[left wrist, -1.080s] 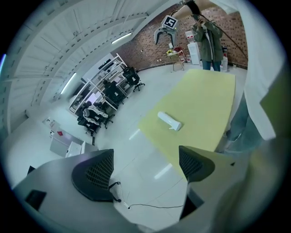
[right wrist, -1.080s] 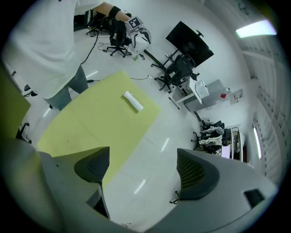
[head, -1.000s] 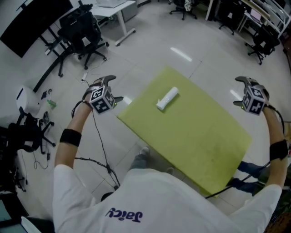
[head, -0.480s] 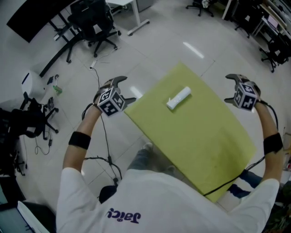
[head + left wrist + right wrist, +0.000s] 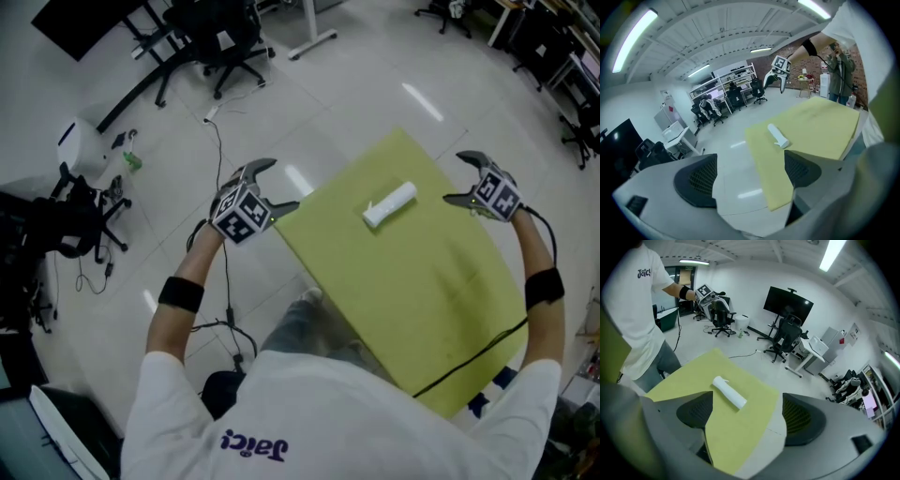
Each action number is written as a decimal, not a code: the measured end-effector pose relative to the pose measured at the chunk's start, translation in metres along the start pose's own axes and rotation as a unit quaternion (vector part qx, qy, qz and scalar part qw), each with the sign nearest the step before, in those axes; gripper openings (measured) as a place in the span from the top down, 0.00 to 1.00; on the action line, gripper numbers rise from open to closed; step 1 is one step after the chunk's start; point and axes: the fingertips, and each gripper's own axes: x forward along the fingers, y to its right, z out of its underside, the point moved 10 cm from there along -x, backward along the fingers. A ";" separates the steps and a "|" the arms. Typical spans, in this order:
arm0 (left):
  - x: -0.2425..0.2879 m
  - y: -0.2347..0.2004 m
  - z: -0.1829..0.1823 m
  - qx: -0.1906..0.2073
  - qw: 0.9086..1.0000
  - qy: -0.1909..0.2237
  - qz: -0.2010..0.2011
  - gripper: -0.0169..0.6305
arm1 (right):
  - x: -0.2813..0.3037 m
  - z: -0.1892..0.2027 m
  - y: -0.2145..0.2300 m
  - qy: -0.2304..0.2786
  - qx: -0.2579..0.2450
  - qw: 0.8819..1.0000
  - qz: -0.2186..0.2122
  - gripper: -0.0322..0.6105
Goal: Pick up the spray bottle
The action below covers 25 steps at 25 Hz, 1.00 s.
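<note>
Right hand-held gripper, jaws apart, has drawn nearer the ungrasped spray bottle lying near the desk's far corner. Left hand-held gripper, also apart, hangs beside the left edge.

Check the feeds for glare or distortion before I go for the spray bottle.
Head view: sharp, even light, lamp glare streaks on the floor only, spray bottle clear. Left gripper view: heavy fisheye bending, dark corners, fingers soft. Right gripper view: same, bottle crisp.

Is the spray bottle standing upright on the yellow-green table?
No, the spray bottle lies flat on its side on the table.
</note>
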 end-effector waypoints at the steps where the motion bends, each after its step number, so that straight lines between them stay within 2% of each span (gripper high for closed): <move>1: -0.001 0.001 0.004 -0.008 1.000 0.002 -0.003 0.27 | 0.009 -0.001 0.000 0.005 0.004 1.000 -0.005 0.21; 5: -0.002 0.003 0.017 -0.044 0.999 0.012 -0.017 0.27 | 0.044 -0.007 0.000 0.025 0.017 0.999 -0.028 0.21; 8: 0.004 0.007 0.022 -0.072 0.997 0.018 -0.026 0.27 | 0.073 -0.006 0.000 0.027 0.007 0.999 -0.047 0.21; 16: 0.014 0.031 0.038 -0.123 0.991 0.029 -0.034 0.27 | 0.156 -0.011 -0.031 -0.020 -0.090 0.989 -0.118 0.21; 20: 0.018 0.042 0.048 -0.149 0.988 0.034 -0.039 0.27 | 0.191 -0.015 -0.047 -0.040 -0.146 0.976 -0.154 0.21; 25: 0.023 0.052 0.052 -0.165 0.984 0.043 -0.043 0.27 | 0.217 -0.016 -0.068 -0.071 -0.216 0.953 -0.201 0.21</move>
